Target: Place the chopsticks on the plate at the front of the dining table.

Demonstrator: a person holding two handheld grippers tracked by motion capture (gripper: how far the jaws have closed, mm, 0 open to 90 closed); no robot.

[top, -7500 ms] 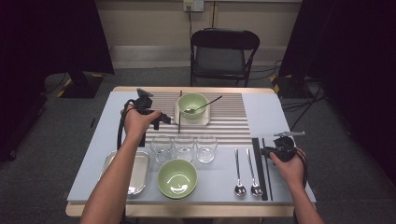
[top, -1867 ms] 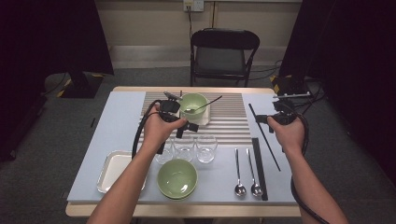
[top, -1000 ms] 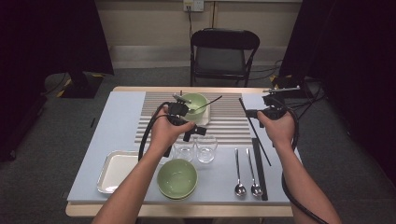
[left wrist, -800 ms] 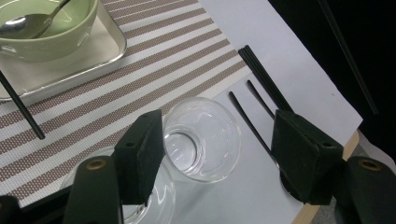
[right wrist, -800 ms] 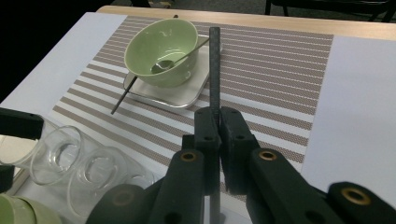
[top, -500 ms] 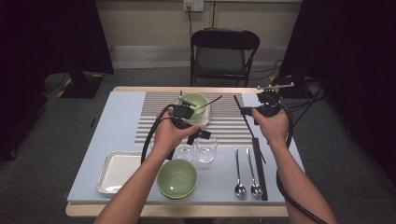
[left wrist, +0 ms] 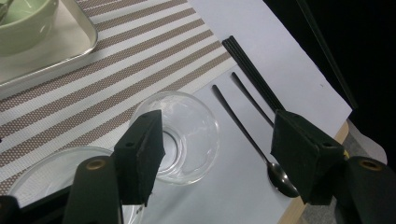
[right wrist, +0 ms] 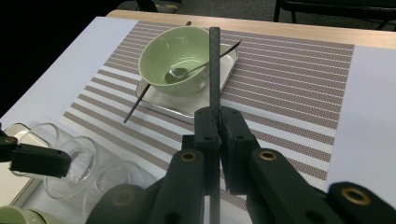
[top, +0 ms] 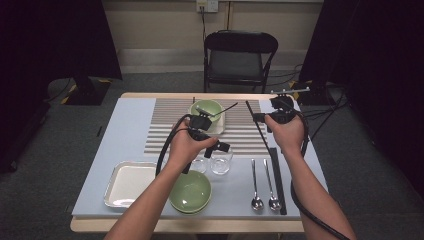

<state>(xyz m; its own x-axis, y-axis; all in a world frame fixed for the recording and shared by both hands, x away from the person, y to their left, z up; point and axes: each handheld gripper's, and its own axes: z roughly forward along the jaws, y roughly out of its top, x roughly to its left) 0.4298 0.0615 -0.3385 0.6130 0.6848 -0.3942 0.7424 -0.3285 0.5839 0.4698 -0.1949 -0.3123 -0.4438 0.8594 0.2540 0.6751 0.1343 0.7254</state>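
Note:
In the right gripper view my right gripper (right wrist: 218,116) is shut on a black chopstick (right wrist: 214,60) that points at the green bowl (right wrist: 180,58) with a spoon (right wrist: 175,73) in it. From above, that gripper (top: 274,118) hangs over the striped mat's right edge, its chopstick (top: 254,124) slanting. My left gripper (top: 207,151) hovers open above the clear glasses (top: 220,161). In the left gripper view its jaws (left wrist: 219,149) stand wide apart, a glass (left wrist: 187,133) by the left one.
The back bowl (top: 206,111) sits on a small tray on the striped mat (top: 240,137). A second green bowl (top: 190,191) and a metal tray (top: 127,182) lie at the front. Two spoons (top: 256,186) and another chopstick (top: 277,175) lie front right.
My right gripper took a chopstick from the front right and carried it back and leftward. My left gripper came from the back bowl to above the glasses.

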